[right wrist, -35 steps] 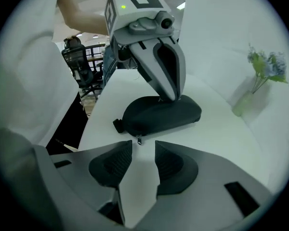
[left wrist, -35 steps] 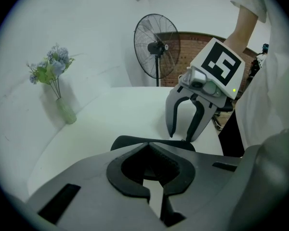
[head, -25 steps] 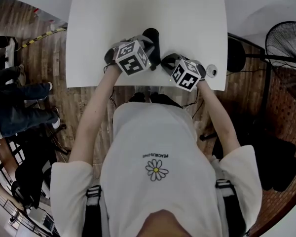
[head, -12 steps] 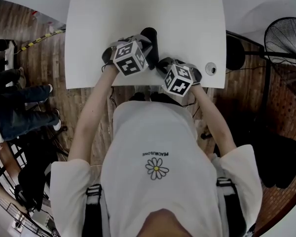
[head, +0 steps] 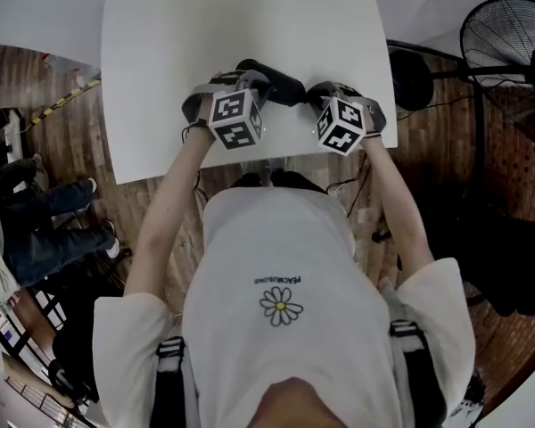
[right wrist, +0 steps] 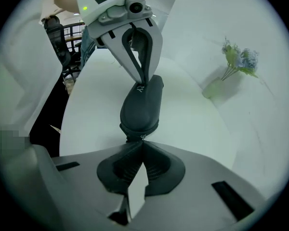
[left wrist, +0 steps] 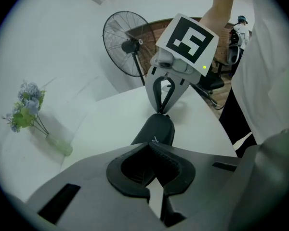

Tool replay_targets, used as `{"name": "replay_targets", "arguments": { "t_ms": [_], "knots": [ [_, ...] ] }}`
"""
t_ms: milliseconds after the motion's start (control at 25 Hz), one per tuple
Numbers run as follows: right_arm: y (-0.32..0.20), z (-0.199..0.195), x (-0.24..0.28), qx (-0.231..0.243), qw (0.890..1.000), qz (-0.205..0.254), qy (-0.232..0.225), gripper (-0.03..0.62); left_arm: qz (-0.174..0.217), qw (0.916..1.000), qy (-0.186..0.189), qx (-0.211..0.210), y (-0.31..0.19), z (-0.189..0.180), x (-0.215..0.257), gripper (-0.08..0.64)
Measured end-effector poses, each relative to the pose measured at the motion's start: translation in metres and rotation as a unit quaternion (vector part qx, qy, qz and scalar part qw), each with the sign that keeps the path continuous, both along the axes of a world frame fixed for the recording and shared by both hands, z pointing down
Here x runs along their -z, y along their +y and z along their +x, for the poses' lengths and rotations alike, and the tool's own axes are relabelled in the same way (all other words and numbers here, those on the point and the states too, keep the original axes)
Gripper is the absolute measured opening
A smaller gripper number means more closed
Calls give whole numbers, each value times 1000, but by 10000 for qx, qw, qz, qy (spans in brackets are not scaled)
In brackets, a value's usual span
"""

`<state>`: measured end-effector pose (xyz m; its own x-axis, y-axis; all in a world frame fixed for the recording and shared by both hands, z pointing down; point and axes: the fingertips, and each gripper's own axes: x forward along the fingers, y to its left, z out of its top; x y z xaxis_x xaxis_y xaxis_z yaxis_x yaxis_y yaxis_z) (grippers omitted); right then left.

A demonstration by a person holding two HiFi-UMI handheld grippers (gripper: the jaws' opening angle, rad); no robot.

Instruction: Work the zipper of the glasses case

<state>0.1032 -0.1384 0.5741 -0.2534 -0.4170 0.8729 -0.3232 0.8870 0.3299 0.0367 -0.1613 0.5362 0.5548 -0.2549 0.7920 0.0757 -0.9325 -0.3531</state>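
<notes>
We judge the glasses case (left wrist: 156,129) unopened: left gripper (left wrist: 150,146) fingers grip its end, right gripper (right wrist: 142,143) fingers pinch the zipper pull (right wrist: 142,137).

Left gripper view: near end of glasses case (left wrist: 156,129) masked behind closed jaws of left gripper (left wrist: 153,146). Right gripper view: small metal part (right wrist: 141,137) at jaw tips of right gripper (right wrist: 142,142), too small to identify as zipper pull. Head view: both case ends and all jaws covered by marker cubes (head: 234,119); fan (head: 508,38) clipped at right edge.
</notes>
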Motion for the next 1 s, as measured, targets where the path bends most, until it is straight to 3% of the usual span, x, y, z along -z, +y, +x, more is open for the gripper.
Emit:
{"name": "replay_targets", "arguments": {
  "t_ms": [280, 520, 760, 920, 1000],
  "knots": [
    [17, -3, -6, -257, 9992, -222, -209, 8, -212, 9996, -159, 55, 1, 6, -5, 14],
    [37, -22, -13, 350, 9988, -297, 150, 8, -400, 9988, -23, 268, -5, 10, -6, 13],
    [36, -34, -14, -790, 9945, -622, -298, 8, -386, 9987, -10, 343, -7, 9, -6, 12],
    [35, -32, -14, -998, 9924, -658, -307, 8, -463, 9987, 90, 178, -6, 9, -5, 12],
    [38, -31, -14, -871, 9940, -616, -250, 8, -429, 9991, 37, 36, -6, 6, -1, 14]
  ]
}}
